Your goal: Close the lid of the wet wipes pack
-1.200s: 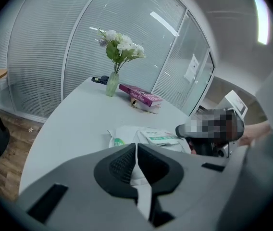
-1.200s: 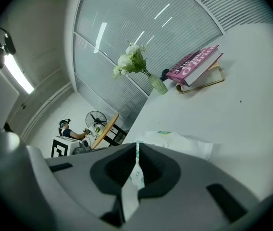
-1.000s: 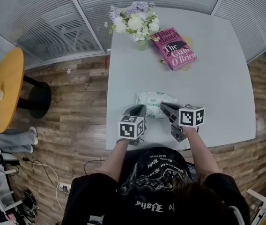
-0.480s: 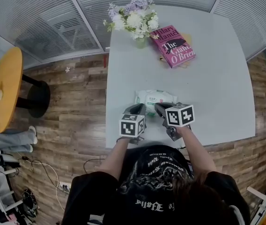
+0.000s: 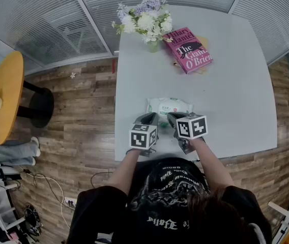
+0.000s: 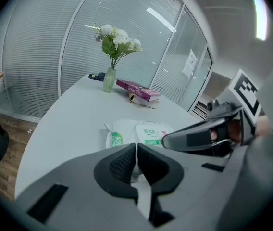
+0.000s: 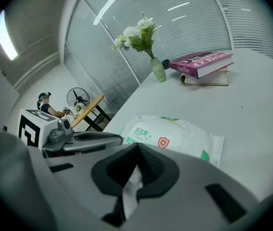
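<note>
The wet wipes pack [image 5: 169,105] is a white soft pack with green print, lying flat on the white table [image 5: 236,85] near its front edge. Its top label looks flat in the right gripper view [image 7: 175,134]. Just in front of the pack's near left corner sits my left gripper [image 5: 147,119], jaws shut and empty, with the pack [image 6: 136,133] right past its tips [image 6: 135,147]. My right gripper [image 5: 174,118] rests at the pack's near edge, also shut with nothing between its pads [image 7: 137,149]. Each gripper shows beside the other: right gripper [image 6: 199,136], left gripper [image 7: 86,139].
A vase of white and purple flowers [image 5: 152,22] and a pink book [image 5: 189,49] stand at the table's far side. A round orange side table [image 5: 4,95] is on the wooden floor to the left. Glass partitions close off the back.
My right gripper has moved left and down toward the pack's near edge and rolled a little. The left gripper has stayed put, and the pack has not moved.
</note>
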